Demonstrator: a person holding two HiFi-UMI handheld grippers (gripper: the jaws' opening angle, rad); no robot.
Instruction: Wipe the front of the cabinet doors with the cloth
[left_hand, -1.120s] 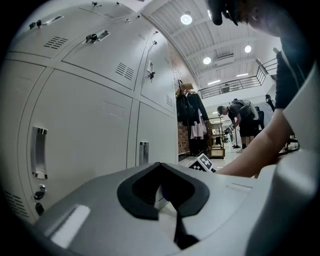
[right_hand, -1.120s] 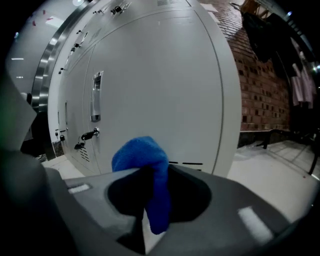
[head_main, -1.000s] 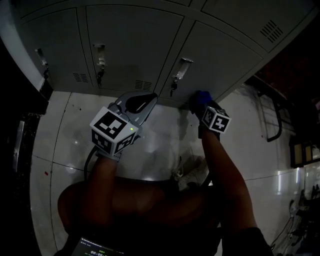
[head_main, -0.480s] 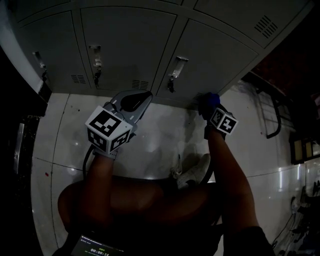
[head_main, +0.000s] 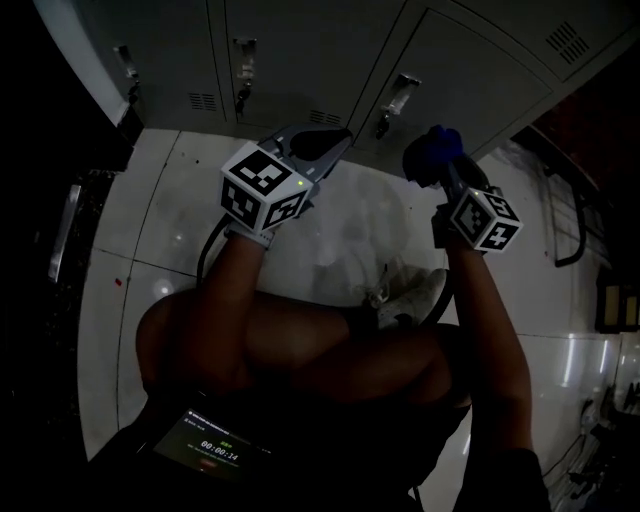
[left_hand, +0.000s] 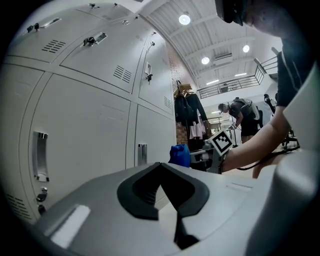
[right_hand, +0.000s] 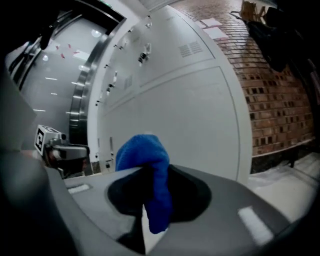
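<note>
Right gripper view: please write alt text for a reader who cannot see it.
The right gripper is shut on a bunched blue cloth, held in front of pale grey cabinet doors. A brick wall stands at the right.

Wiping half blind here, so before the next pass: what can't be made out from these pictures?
- Whether the cloth touches the door: in the right gripper view the cloth itself covers that spot, and the head view is too dark.
- Tops of the doors: cut off by the head view's top edge.
- Dirt or wiped streaks on the doors: too faint in any view.
</note>
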